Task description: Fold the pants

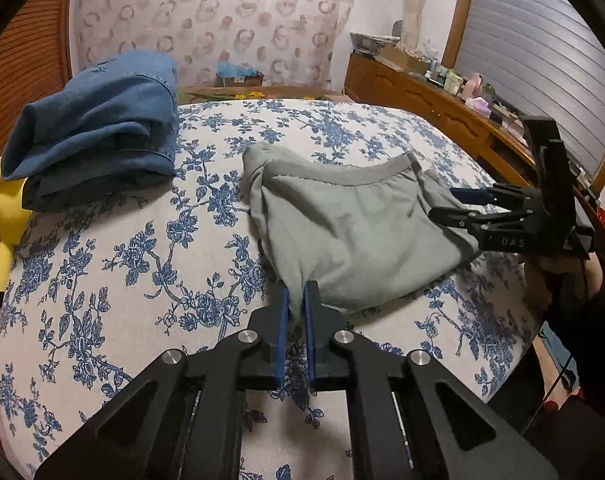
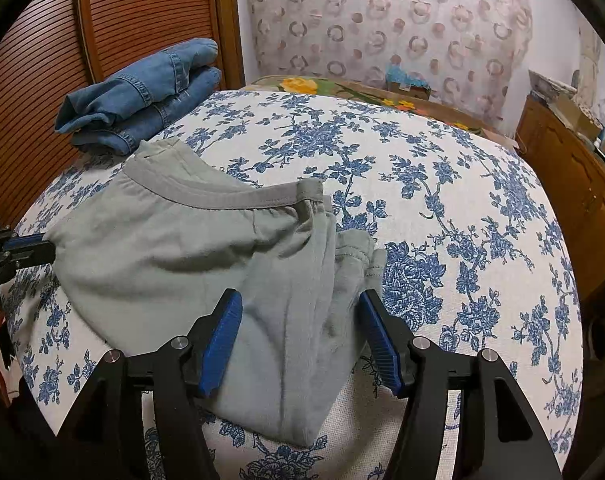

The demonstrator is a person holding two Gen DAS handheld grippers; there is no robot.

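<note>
Grey pants [image 1: 342, 224] lie folded on the flowered bed, waistband toward the far side; they also show in the right wrist view [image 2: 190, 272]. My left gripper [image 1: 296, 300] is shut on the near corner of the grey pants, and its tip shows at the left edge of the right wrist view [image 2: 42, 249]. My right gripper [image 2: 300, 316] is open, its blue pads on either side of the folded leg ends. It shows in the left wrist view [image 1: 446, 202] at the pants' right edge.
Folded blue jeans [image 1: 98, 128] lie at the bed's far left [image 2: 142, 96]. A yellow soft thing [image 1: 6, 216] sits at the left edge. A wooden dresser [image 1: 434, 100] with clutter stands to the right. The flowered bedcover [image 1: 122, 264] spreads around the pants.
</note>
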